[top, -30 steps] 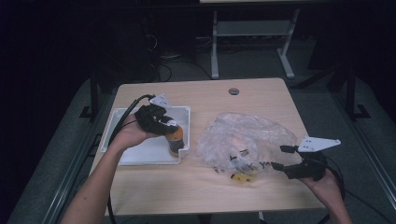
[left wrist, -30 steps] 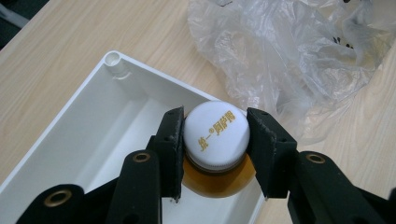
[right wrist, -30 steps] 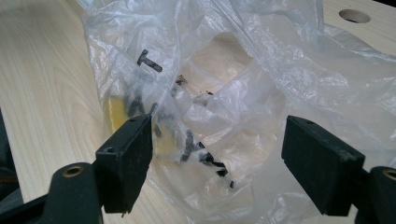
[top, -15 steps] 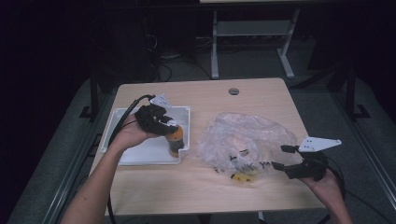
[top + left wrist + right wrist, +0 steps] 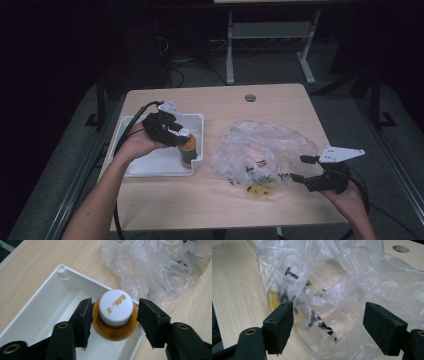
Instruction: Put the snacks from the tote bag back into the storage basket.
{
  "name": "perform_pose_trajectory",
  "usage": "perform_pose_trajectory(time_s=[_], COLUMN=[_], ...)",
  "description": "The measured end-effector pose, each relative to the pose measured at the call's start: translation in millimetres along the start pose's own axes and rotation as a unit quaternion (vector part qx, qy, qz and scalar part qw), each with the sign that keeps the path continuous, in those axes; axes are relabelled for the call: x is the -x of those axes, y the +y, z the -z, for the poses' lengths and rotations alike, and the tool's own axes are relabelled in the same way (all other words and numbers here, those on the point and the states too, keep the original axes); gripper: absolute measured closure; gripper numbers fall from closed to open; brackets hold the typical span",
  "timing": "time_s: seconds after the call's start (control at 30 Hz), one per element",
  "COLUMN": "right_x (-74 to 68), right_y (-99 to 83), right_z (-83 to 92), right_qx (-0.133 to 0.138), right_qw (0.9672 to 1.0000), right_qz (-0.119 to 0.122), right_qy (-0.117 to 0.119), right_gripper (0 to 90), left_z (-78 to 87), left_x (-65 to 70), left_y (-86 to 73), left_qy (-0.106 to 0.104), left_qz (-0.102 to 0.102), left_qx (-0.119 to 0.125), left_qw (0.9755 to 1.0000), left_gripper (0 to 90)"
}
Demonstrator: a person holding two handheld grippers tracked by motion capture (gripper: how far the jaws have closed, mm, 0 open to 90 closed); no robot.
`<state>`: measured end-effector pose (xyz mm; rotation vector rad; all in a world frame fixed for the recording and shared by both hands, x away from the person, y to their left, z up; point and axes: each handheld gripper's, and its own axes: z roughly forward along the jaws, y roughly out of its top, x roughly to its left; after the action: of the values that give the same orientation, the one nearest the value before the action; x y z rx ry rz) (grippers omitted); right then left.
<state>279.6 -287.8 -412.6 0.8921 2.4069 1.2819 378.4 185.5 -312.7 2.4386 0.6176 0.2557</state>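
Light wooden rectangular desk (image 5: 220,205), round cable hole (image 5: 250,97) near its far edge. Grey carpeted floor (image 5: 280,65) around it. White metal frame of a second table (image 5: 230,45) beyond, dark cables (image 5: 175,65) beside it.

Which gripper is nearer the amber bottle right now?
Left. The left gripper straddles the amber bottle in the white tray; the right gripper sits across the plastic bag.

A lab or workshop: a bare wooden table (image 5: 210,200) on grey carpet, a metal desk frame (image 5: 270,37) and cables (image 5: 175,75) behind.
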Motion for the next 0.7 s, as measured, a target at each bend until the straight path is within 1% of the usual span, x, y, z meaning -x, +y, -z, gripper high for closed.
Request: perform_pose_trajectory(time_s=[0.03,0.2,0.6,0.7], right_x=[0.1,0.7,1.4,1.5], right_y=[-0.1,-0.5,-1.8,-2.3], right_z=[-0.1,0.4,1.8,1.4], right_qx=[-0.001,0.0,0.001,-0.001], right_qw=[1.0,1.0,1.0,1.0], right_qz=[0.0,-0.001,-0.004,-0.005], right_qy=[0.0,-0.002,-0.005,-0.005], right_gripper=[23.6,23.6,23.4,23.3], left_z=[0.1,0.2,3.2,6.4], left_x=[0.0,-0.7,-0.5,-1.3], left_y=[0.0,-0.7,-2.7,-4.7], left_qy=[-0.001,0.0,0.008,0.011], left_qz=[0.006,0.009,0.008,0.012], left_qx=[0.002,-0.001,0.0,0.006], left_qw=[1.0,1.0,0.9999,0.9998], left_gripper=[41.1,37.3,33.6,31.9])
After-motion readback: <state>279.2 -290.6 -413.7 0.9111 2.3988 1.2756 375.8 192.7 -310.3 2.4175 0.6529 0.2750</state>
